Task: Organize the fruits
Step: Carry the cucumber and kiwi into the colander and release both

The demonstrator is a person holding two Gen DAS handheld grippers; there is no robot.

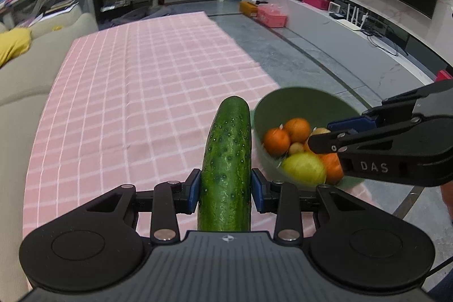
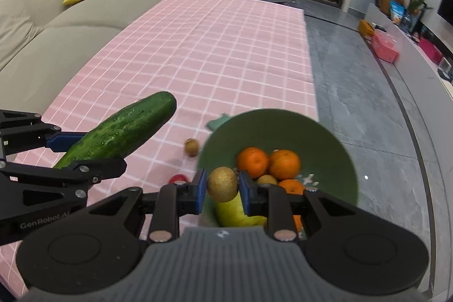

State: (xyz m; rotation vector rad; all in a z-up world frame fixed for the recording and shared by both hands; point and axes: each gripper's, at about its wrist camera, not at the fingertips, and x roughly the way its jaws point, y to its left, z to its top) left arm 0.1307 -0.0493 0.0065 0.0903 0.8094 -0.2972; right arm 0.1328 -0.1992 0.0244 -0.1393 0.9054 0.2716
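Note:
My left gripper (image 1: 225, 190) is shut on a green cucumber (image 1: 228, 160) and holds it above the pink checked tablecloth (image 1: 147, 92); the cucumber also shows in the right wrist view (image 2: 121, 129). My right gripper (image 2: 221, 187) is shut on a small brown round fruit (image 2: 222, 183) over the near rim of a green bowl (image 2: 277, 126). The bowl (image 1: 294, 101) holds several oranges (image 2: 253, 162) and a yellow lemon (image 1: 304, 167). The right gripper shows in the left wrist view (image 1: 325, 137) above the bowl.
A small brown fruit (image 2: 192, 147), a red object (image 2: 177, 178) and a green scrap (image 2: 218, 121) lie on the cloth left of the bowl. A beige sofa (image 2: 56, 27) runs along the left. Grey floor (image 2: 368, 109) and a TV shelf (image 1: 354, 27) lie right.

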